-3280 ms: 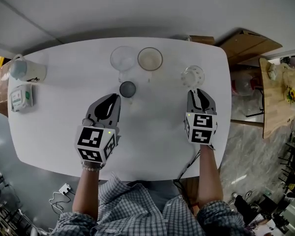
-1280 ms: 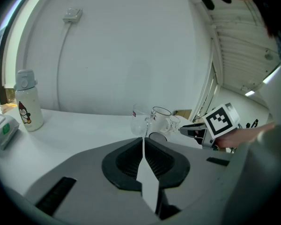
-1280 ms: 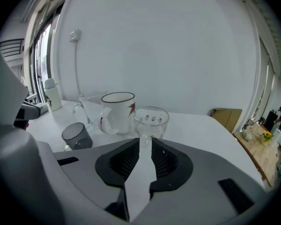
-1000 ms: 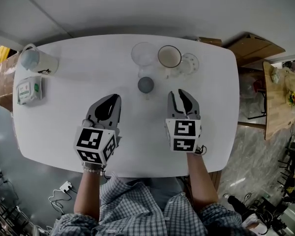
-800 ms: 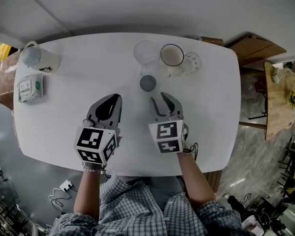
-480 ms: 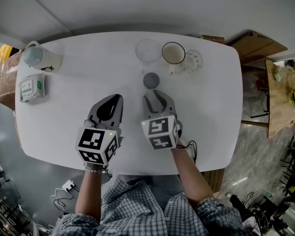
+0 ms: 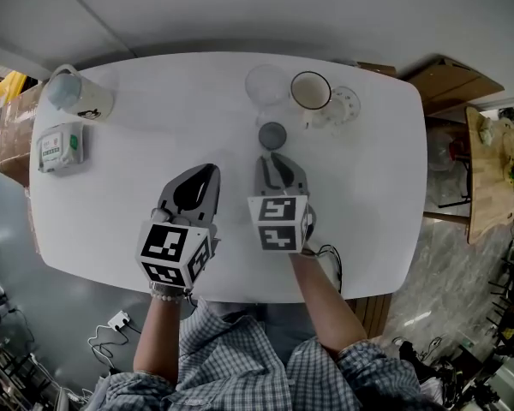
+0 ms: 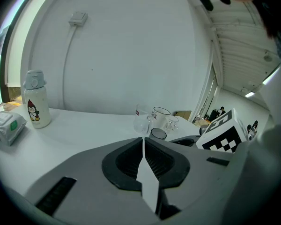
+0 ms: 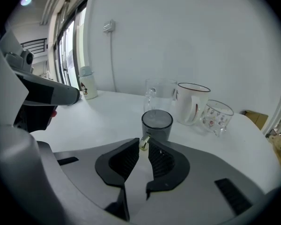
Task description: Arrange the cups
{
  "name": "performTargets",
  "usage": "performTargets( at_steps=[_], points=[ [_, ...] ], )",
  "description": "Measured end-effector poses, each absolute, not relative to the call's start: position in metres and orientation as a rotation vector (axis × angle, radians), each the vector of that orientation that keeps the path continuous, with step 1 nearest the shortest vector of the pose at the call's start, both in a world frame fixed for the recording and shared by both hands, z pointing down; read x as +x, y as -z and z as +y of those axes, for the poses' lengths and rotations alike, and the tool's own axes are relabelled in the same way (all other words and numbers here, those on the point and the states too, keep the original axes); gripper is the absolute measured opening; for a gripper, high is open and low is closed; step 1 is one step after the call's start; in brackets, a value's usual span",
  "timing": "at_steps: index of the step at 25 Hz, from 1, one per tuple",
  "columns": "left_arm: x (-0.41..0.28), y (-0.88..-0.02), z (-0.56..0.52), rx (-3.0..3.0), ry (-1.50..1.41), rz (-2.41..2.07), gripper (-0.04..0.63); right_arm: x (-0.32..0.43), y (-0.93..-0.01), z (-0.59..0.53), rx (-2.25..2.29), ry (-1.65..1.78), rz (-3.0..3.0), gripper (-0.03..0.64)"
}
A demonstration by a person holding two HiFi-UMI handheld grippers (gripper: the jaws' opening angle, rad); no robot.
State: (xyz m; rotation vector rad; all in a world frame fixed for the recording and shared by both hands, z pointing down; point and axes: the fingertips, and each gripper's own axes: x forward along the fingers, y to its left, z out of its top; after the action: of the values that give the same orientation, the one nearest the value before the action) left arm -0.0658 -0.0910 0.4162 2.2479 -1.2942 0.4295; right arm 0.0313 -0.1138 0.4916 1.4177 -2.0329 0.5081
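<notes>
1. Grey cup (image 7: 272, 134): small, upright, on the white table (image 7: 154, 75), near its middle and just in front of the row of three other cups. Its handle (image 9: 144, 140) points back toward the person.
2. Right gripper (image 7: 276, 157): it points at the grey cup from the near side. Its jaws are closing, with the cup's handle between their tips. In the right gripper view both tips lie against the handle.
3. Clear glass (image 7: 267, 84): it stands upright just behind the grey cup, at the left end of the row.
4. White mug (image 7: 311, 91): it stands upright in the middle of the row, just beside the clear glass.
5. Patterned glass cup (image 7: 344, 106): it stands upright at the right end of the row, close against the white mug.
6. Left gripper (image 7: 209, 171): it is held over the table to the left of the right gripper, apart from every cup. Its jaws are together, with nothing between them.
7. Penguin bottle (image 7: 77, 98): it stands at the far left corner of the table, well apart from the cups.
8. Green-and-white packet (image 7: 60, 146): it lies on the table just in front of the bottle.
</notes>
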Motion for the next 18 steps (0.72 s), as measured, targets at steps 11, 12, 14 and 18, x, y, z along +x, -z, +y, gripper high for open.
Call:
performTargets(
  at_steps=[11,12,14,18],
  points=[
    [-0.063,-0.418,-0.088,2.265,-0.434,-1.269,0.021,0.063,-0.491,-0.100,1.498,-0.517,-1.962,0.049],
    [-0.061,-0.418,-0.088,2.268,-0.435,-1.263,0.021,0.067,-0.491,-0.098,1.504,-0.513,-1.954,0.049],
    [-0.057,-0.419,-0.088,2.276,-0.440,-1.250,0.021,0.077,-0.490,-0.093,1.519,-0.506,-1.935,0.049],
    [-0.046,-0.419,-0.087,2.294,-0.447,-1.221,0.021,0.104,-0.490,-0.085,1.566,-0.513,-1.883,0.049]
  ],
)
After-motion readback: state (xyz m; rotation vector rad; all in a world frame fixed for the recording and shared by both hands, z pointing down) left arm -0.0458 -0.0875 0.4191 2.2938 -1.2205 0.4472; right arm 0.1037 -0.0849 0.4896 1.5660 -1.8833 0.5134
